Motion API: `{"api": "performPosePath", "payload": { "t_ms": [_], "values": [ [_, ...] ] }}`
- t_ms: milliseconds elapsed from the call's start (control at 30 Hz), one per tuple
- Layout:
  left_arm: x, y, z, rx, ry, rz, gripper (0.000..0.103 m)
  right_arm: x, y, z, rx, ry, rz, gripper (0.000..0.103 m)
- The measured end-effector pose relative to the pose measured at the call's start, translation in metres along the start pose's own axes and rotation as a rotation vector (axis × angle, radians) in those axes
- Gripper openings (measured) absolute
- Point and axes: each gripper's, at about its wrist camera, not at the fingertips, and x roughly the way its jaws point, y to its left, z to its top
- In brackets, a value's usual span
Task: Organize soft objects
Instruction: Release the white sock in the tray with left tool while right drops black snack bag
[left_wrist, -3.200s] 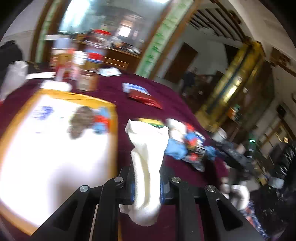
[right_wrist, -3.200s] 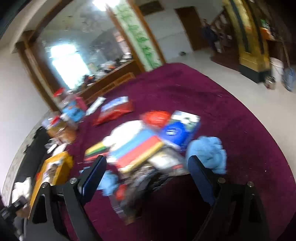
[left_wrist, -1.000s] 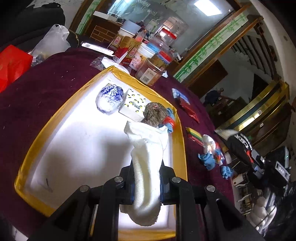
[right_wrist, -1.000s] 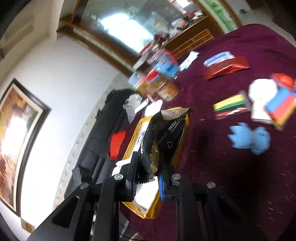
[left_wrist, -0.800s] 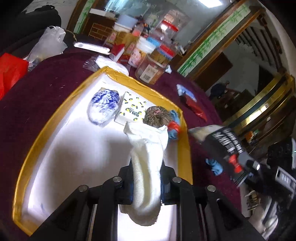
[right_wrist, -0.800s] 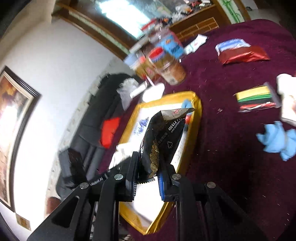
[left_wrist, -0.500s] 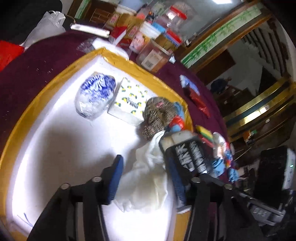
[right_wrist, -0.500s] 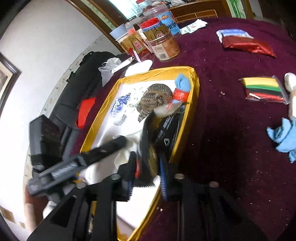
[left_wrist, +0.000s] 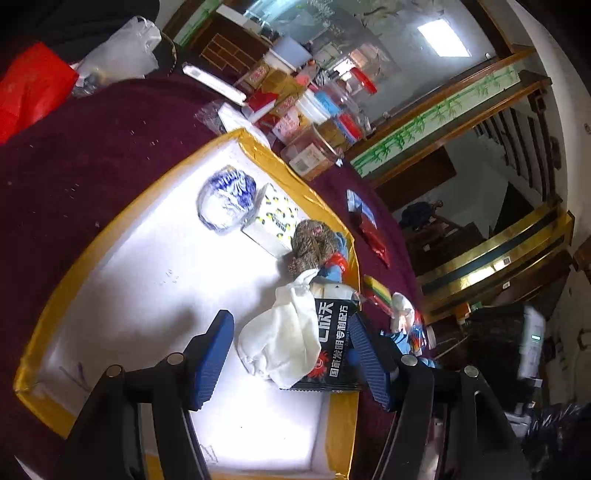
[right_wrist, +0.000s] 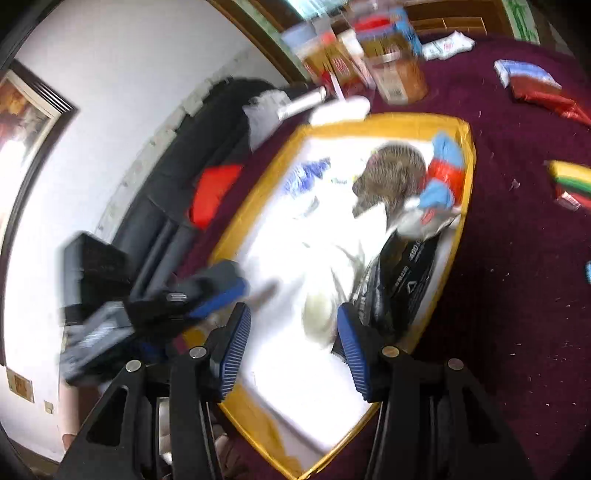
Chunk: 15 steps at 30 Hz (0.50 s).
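A white tray with a yellow rim (left_wrist: 110, 236) lies on the maroon cloth; it also shows in the right wrist view (right_wrist: 458, 236). A white sock (left_wrist: 284, 332) lies in it, partly over a black snack packet (left_wrist: 332, 350). My left gripper (left_wrist: 291, 362) is open, its fingers either side of both, touching neither. My right gripper (right_wrist: 291, 339) is open above the same tray, the sock (right_wrist: 332, 266) and the packet (right_wrist: 406, 273) just ahead of it. A blue-white bundle (left_wrist: 225, 199), a patterned box (left_wrist: 273, 221), a brown knitted piece (left_wrist: 314, 243) and a blue-red toy (right_wrist: 443, 173) also lie in the tray.
Jars and boxes (left_wrist: 317, 122) stand beyond the tray's far end. Red and blue packets (right_wrist: 532, 88), a striped cloth (right_wrist: 572, 181) and more soft things (left_wrist: 402, 317) lie on the maroon cloth to the right. A black sofa with a red bag (right_wrist: 214, 192) is on the left.
Both grippers came over the tray and opened. The left one let go of the white sock, the right one let go of the black packet; both now lie in the tray.
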Motion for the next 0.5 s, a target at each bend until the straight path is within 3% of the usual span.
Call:
{"api": "performPosePath", "payload": {
  "t_ms": [67,333,500],
  "values": [
    [-0.006,0.001,-0.001,-0.003,-0.005,-0.001,0.069,0.006,-0.011,0.005,0.023,-0.020,-0.067,0.048],
    [-0.011,-0.004,-0.011,0.002,-0.003,-0.002,0.077,-0.017,-0.027,0.002,0.074,-0.122,-0.028,0.049],
    [-0.009,-0.030,-0.022,0.086,-0.010,-0.030,0.077,-0.098,-0.018,-0.021,-0.042,-0.348,-0.227,0.063]
  ]
}}
